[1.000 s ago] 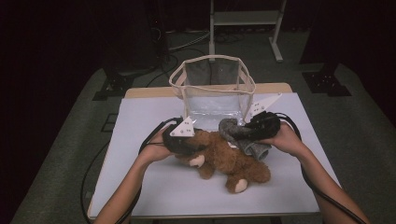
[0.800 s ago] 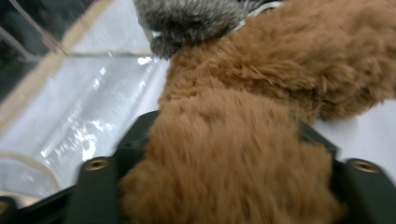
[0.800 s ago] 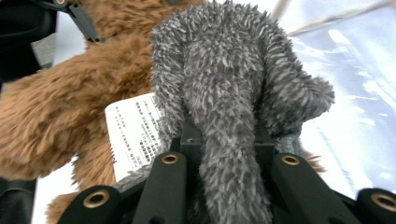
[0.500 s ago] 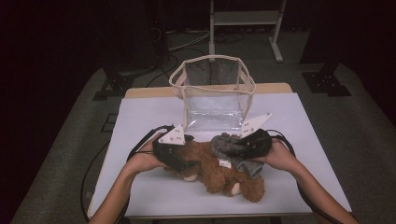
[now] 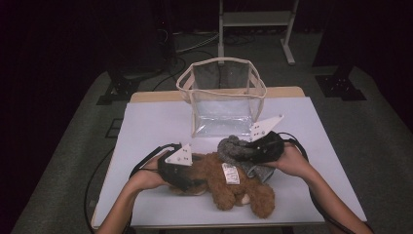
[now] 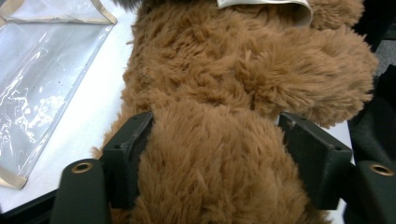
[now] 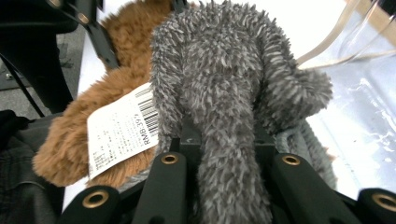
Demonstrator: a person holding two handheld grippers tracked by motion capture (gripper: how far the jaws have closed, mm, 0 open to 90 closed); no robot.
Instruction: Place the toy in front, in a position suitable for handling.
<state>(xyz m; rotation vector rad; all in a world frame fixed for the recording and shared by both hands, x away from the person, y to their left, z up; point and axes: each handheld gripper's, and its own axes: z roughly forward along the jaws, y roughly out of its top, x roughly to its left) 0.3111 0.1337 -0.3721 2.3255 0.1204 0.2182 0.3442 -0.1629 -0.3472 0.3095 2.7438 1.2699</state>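
1. Left gripper [image 5: 187,170] straddles a limb of the brown plush bear [image 5: 234,187], which lies on the desk [image 5: 146,126] in front of the person. Its jaws have just been closing; fur bulges between them and they look seated on it, though I can't be sure the pads bite firmly.
2. Right gripper [image 5: 234,151] is clenched on a grey plush toy [image 7: 224,93], pinched by a narrow limb just above the bear's paper tag [image 7: 119,128].
3. To do this well, I'd firm the left grip deep on the limb, not on loose fur, before any lift.
4. I'd keep the grey toy clear of the bear so the two don't drag together.
5. The clear bag [image 5: 224,97] stands open, just beyond both toys; its soft rim could fold inward.
6. Cables [image 5: 146,163] trail near the left hand; mind snagging.
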